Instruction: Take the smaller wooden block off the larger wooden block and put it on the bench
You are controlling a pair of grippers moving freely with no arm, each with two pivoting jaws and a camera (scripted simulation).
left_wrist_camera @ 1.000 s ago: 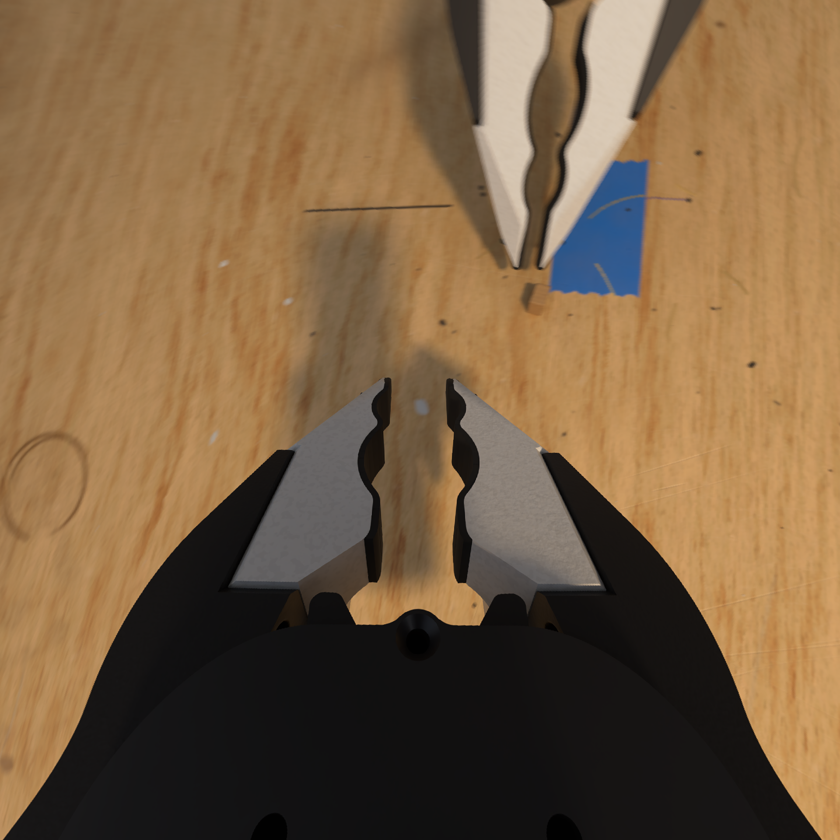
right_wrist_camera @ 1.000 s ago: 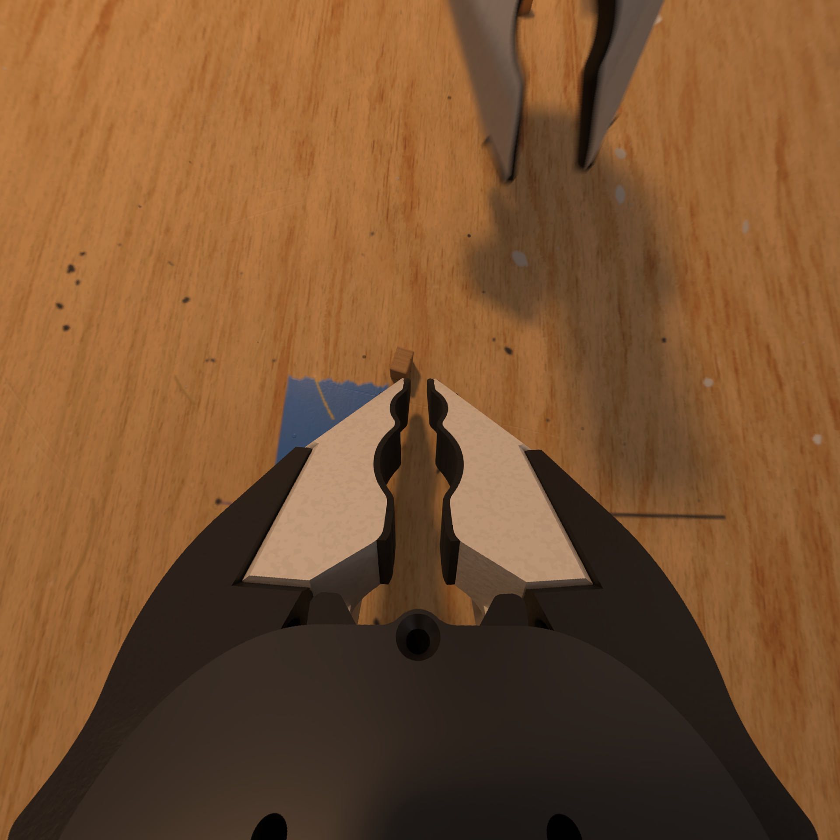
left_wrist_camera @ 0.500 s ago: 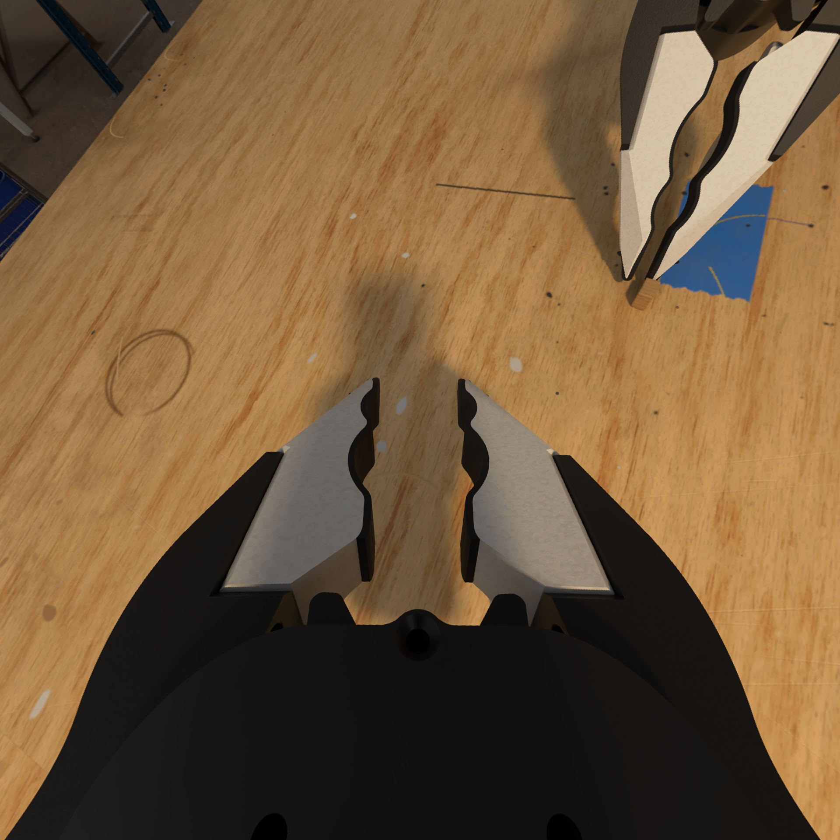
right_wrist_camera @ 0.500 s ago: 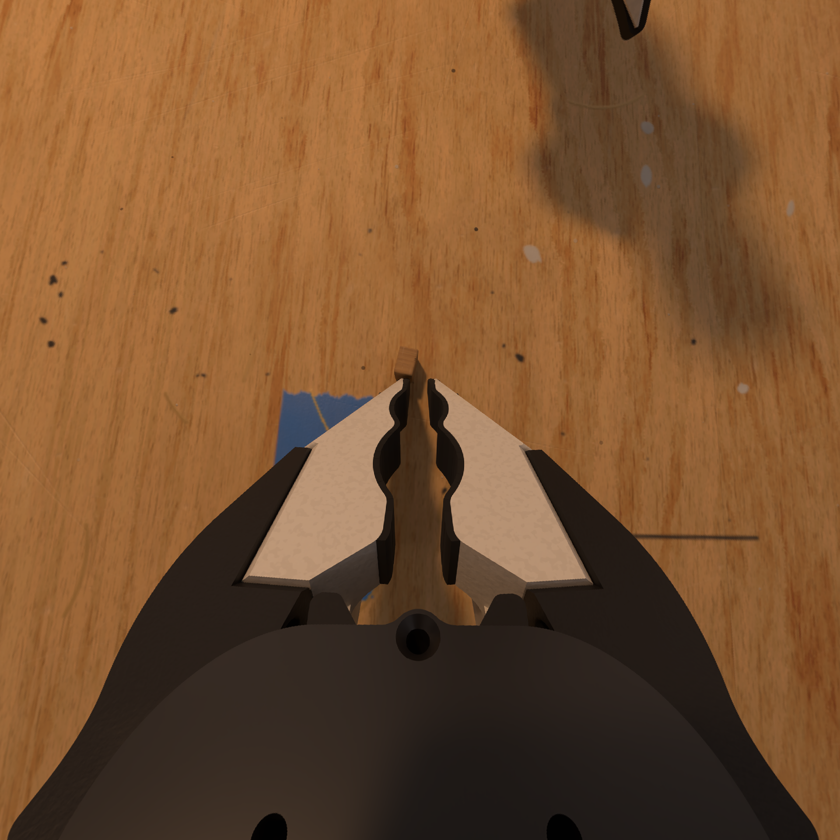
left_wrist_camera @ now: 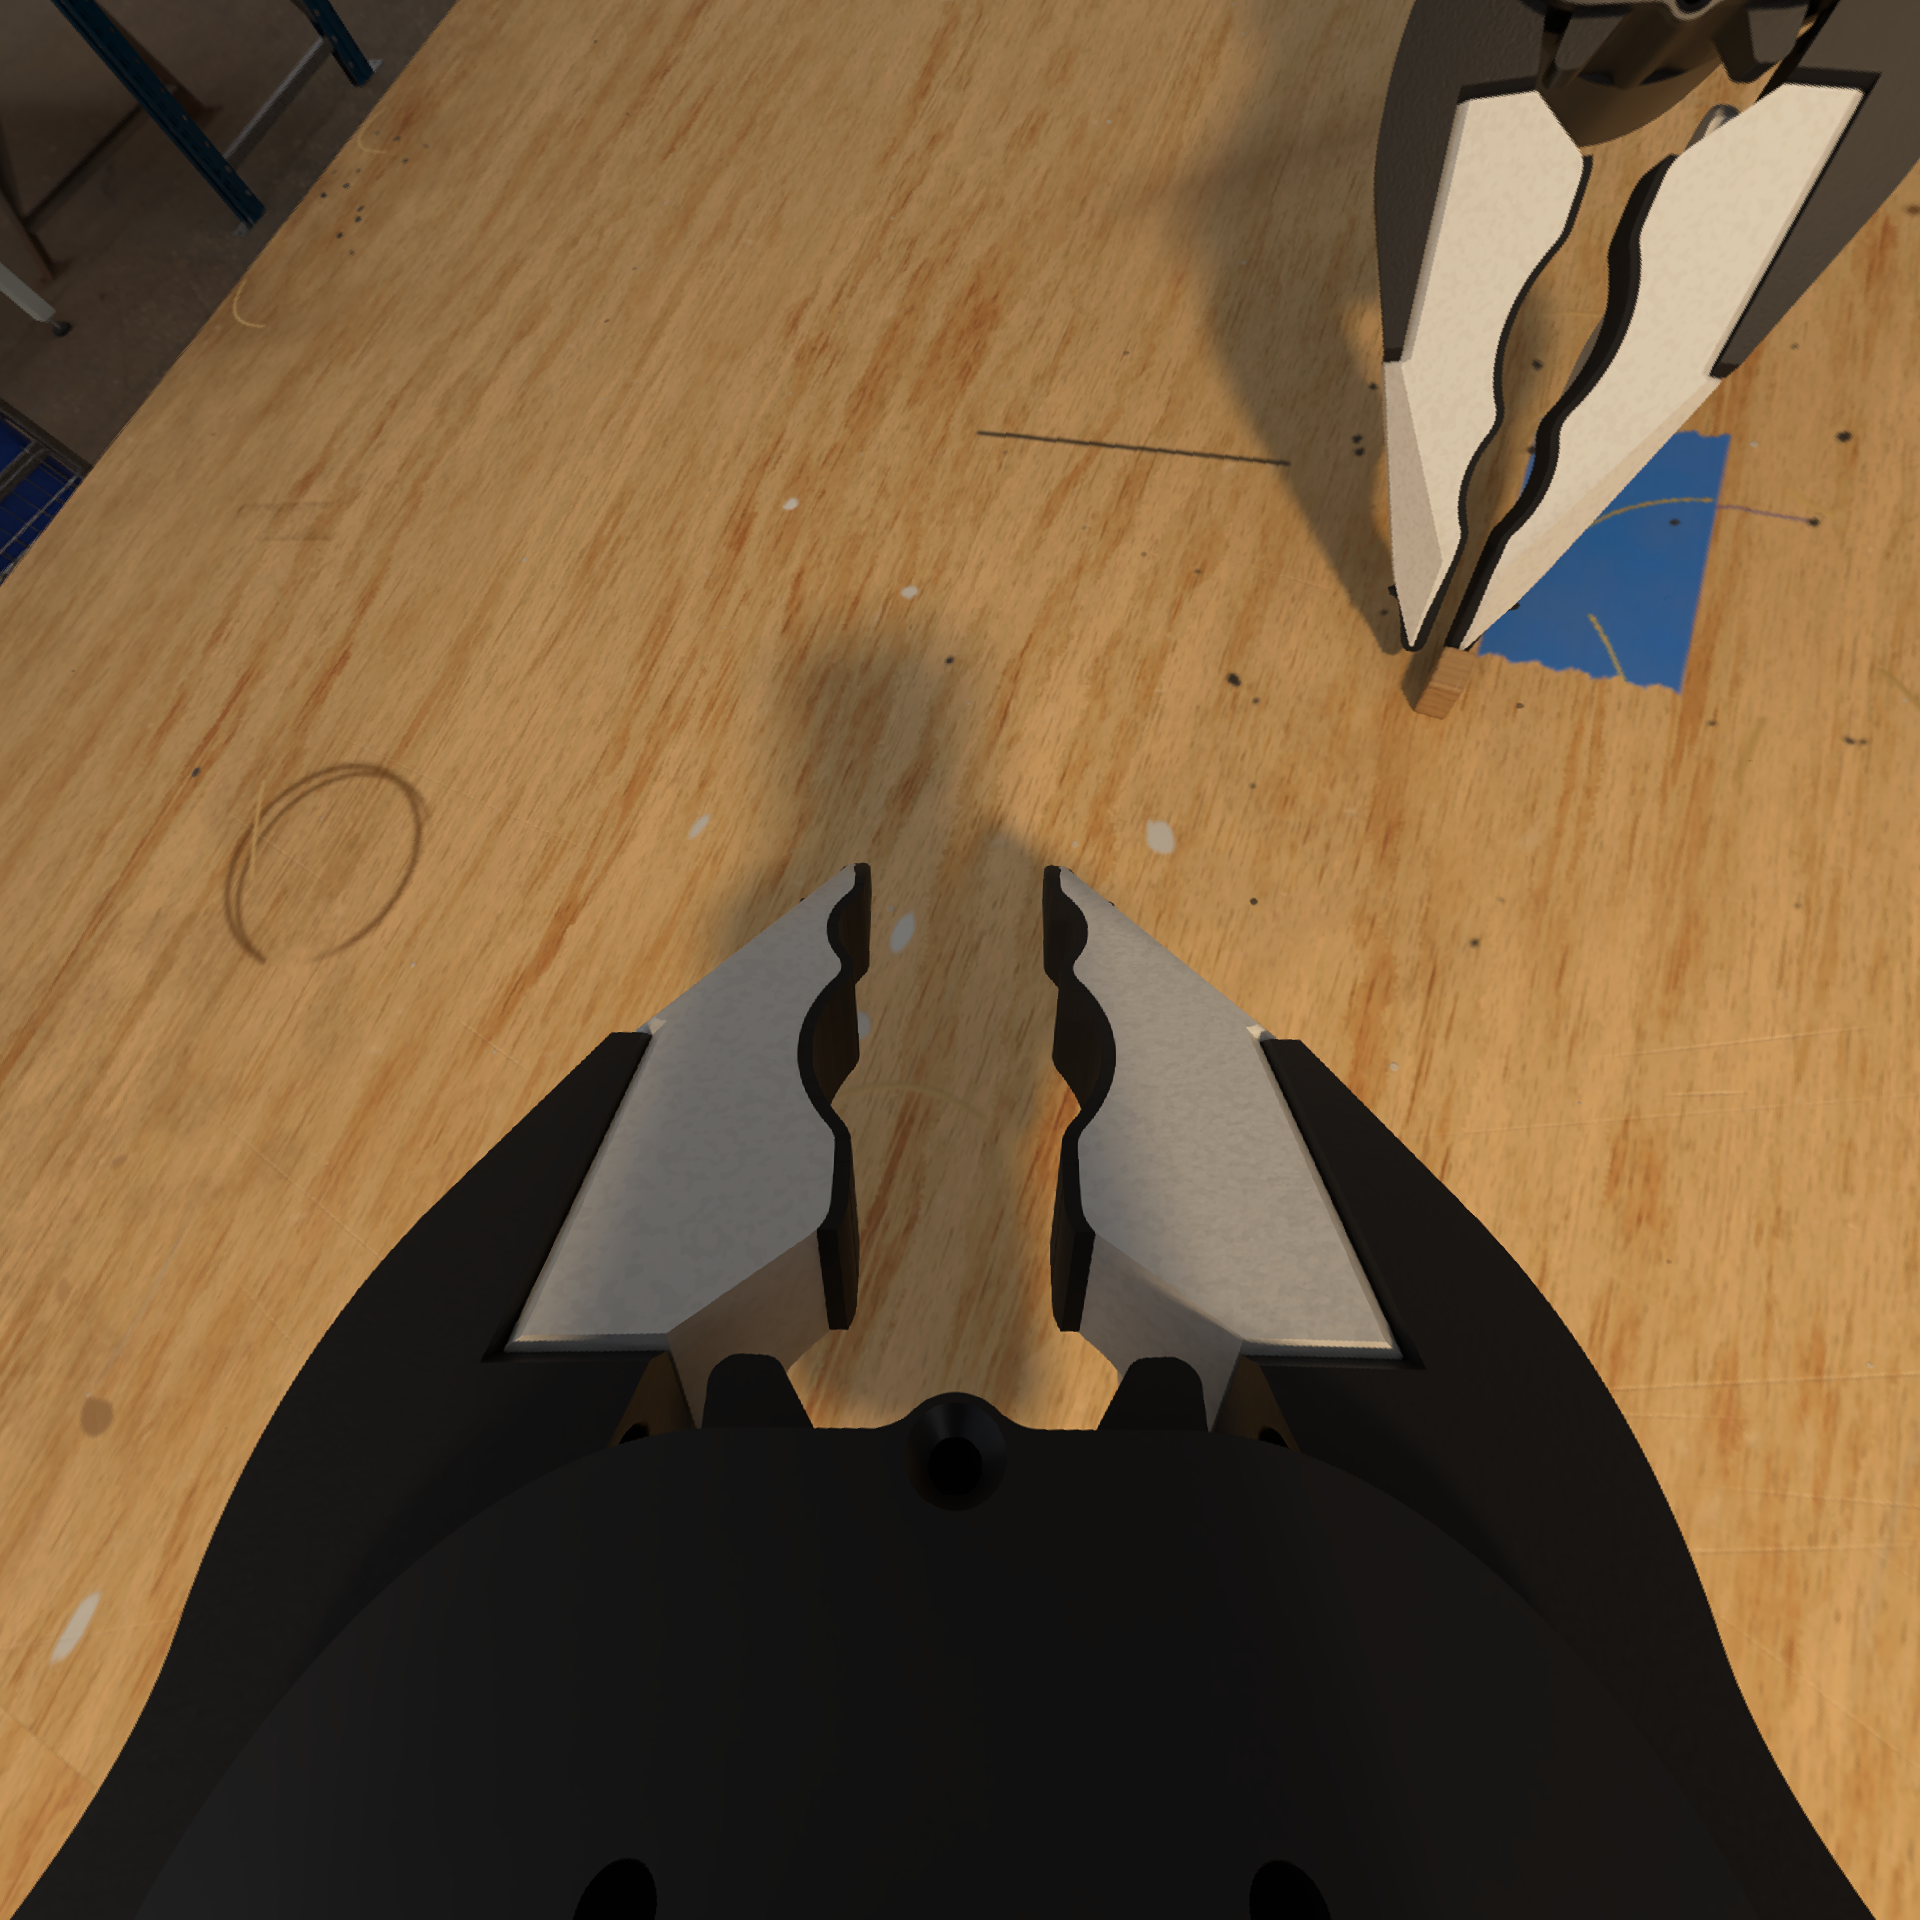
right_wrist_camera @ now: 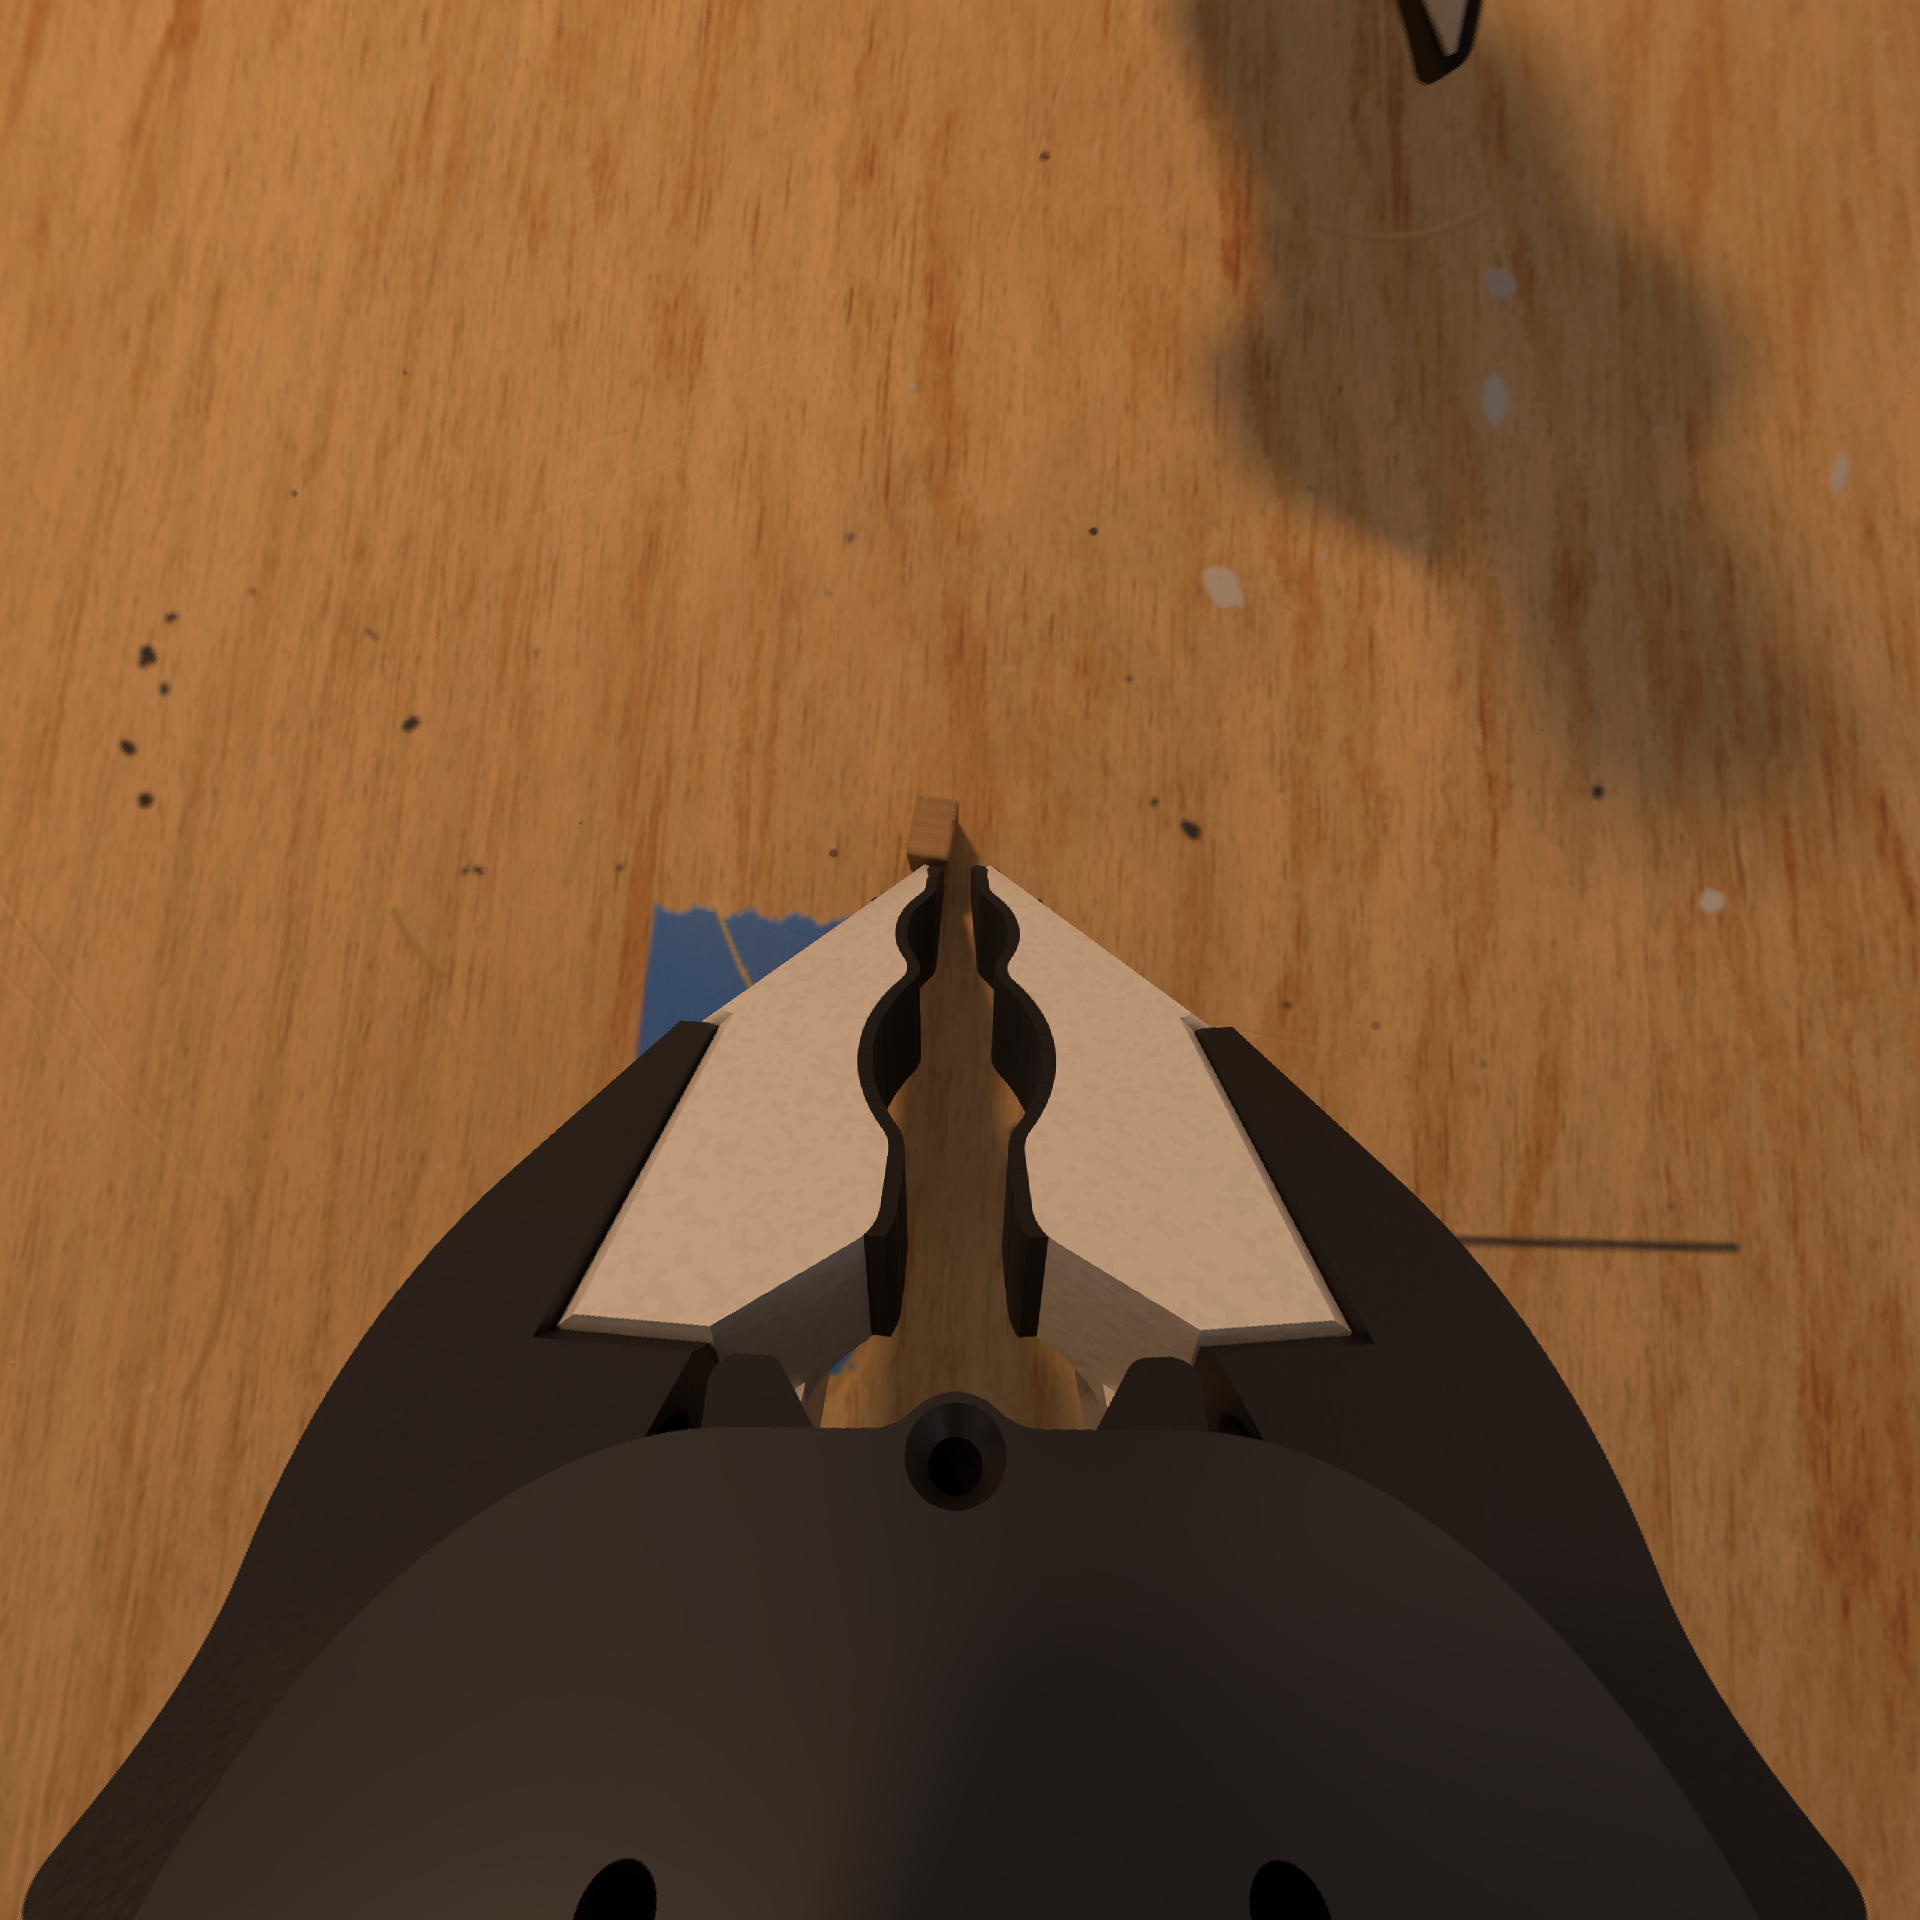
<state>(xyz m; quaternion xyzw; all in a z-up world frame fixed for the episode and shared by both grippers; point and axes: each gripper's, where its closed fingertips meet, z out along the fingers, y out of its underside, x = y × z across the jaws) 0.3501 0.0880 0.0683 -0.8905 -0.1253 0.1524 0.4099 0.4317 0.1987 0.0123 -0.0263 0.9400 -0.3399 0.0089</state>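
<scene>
A small light wooden block rests on the wooden bench by the corner of a blue tape patch. My right gripper points down with its tips right above the block; its jaws are closed to a thin slit, narrower than the block. In the right wrist view the block shows just past the tips of my right gripper, slightly left of the slit. My left gripper is open and empty over bare bench, well to the near left of the block. No larger block is in view.
The bench's left edge runs diagonally at top left, with floor and blue metal legs beyond. A ring stain, a pencil line and paint specks mark the bench. One tip of my left gripper shows at the top of the right wrist view.
My left gripper has drawn back and away from the right one and opened a little wider. My right gripper's jaws have narrowed slightly; the block stays at its tips.
</scene>
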